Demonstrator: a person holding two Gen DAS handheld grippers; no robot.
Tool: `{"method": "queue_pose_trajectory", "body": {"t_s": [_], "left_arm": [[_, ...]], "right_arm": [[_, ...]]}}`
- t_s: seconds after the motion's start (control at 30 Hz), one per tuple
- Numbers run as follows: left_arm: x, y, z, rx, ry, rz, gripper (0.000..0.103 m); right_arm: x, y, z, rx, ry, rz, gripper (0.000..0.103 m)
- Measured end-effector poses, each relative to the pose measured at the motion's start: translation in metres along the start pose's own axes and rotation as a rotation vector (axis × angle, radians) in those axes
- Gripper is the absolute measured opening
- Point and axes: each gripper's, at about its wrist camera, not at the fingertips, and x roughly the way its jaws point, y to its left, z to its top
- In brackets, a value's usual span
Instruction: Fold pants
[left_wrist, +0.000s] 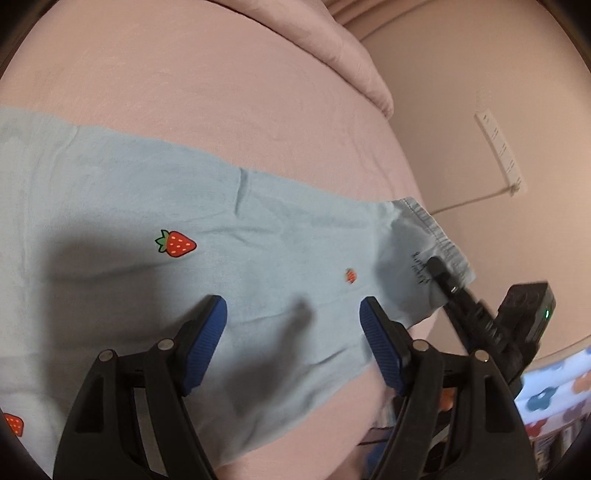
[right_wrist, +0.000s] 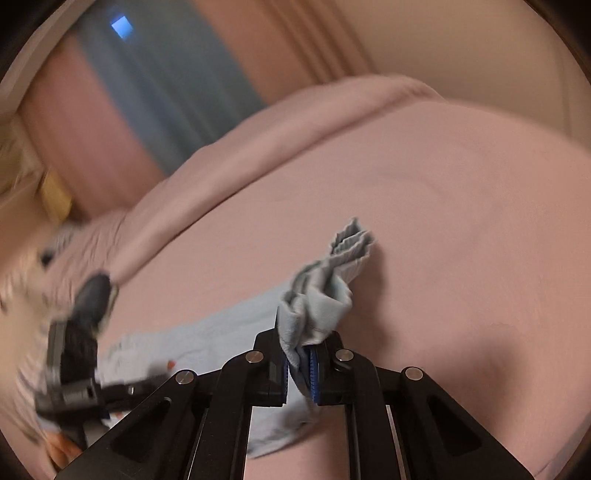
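The pants (left_wrist: 177, 206) are light blue with small strawberry prints and lie spread flat on a pink bed sheet (left_wrist: 207, 92). The left gripper (left_wrist: 293, 314) hangs just above them with its jaws spread wide and nothing between the blue pads; the cloth lies below the gap, and a shadow falls on it there. One strawberry (left_wrist: 176, 243) sits ahead of the left-hand jaw, a smaller one ahead of the right-hand jaw. Further out beyond the right-hand jaw, the stitched hem (left_wrist: 439, 236) of the pants reaches the edge of the bed, and there the tip of the right gripper (left_wrist: 441, 275) meets the cloth.

In the right wrist view, the right gripper (right_wrist: 301, 354) has its jaws pressed together on a bunched fold of the pants (right_wrist: 317, 299). The cloth rises out of the pinch in crumpled pleats, with the ribbed hem (right_wrist: 351, 240) standing up ahead of the jaws, lifted off the sheet (right_wrist: 443, 206). The rest of the pants trails away to the left of the jaws and under them. The left gripper (right_wrist: 92, 291) shows as a blurred dark shape far to the left.

A folded pink blanket (left_wrist: 332, 40) lies well beyond both grippers.
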Motion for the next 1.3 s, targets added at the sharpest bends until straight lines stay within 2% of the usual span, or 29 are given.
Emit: {"method": "queue_pose_trajectory", "body": {"t_s": [0.2,0.4,0.5,0.53,0.57,0.63,0.7,0.8,0.9,1.1,1.3], "left_arm": [[-0.018,-0.01,0.002,-0.04,-0.048,-0.167,0.082],[-0.006,-0.016,0.008,-0.071,-0.021,-0.222,0.082],[0.003,-0.007,0.008,-0.135,-0.009,-0.24,0.079],[0.003,-0.005,0.008,-0.148,-0.01,-0.245,0.075],[0.002,-0.004,0.007,-0.148,-0.01,-0.242,0.063],[-0.001,-0.002,0.007,-0.136,-0.01,-0.214,0.054],[-0.006,0.001,0.009,-0.129,-0.02,-0.198,0.041],[-0.016,0.006,0.011,-0.123,-0.046,-0.195,0.034],[-0.03,0.009,0.013,-0.1,-0.076,-0.17,0.03],[-0.05,0.016,0.016,-0.064,-0.134,-0.116,0.029],[-0.07,0.028,0.016,-0.033,-0.182,-0.02,0.028]], "right_arm": [[0.016,0.052,-0.015,-0.199,0.024,0.046,0.012],[0.032,0.086,-0.036,-0.313,0.07,0.116,0.012],[0.034,0.096,-0.046,-0.357,0.088,0.151,0.012],[0.036,0.1,-0.049,-0.373,0.098,0.158,0.012],[0.038,0.103,-0.053,-0.387,0.107,0.16,0.012],[0.039,0.107,-0.059,-0.415,0.124,0.164,0.012],[0.04,0.113,-0.062,-0.441,0.127,0.157,0.012],[0.04,0.119,-0.062,-0.456,0.128,0.173,0.012],[0.04,0.129,-0.064,-0.488,0.125,0.192,0.012],[0.041,0.154,-0.07,-0.561,0.124,0.23,0.012],[0.05,0.174,-0.08,-0.613,0.15,0.274,0.012]]}}
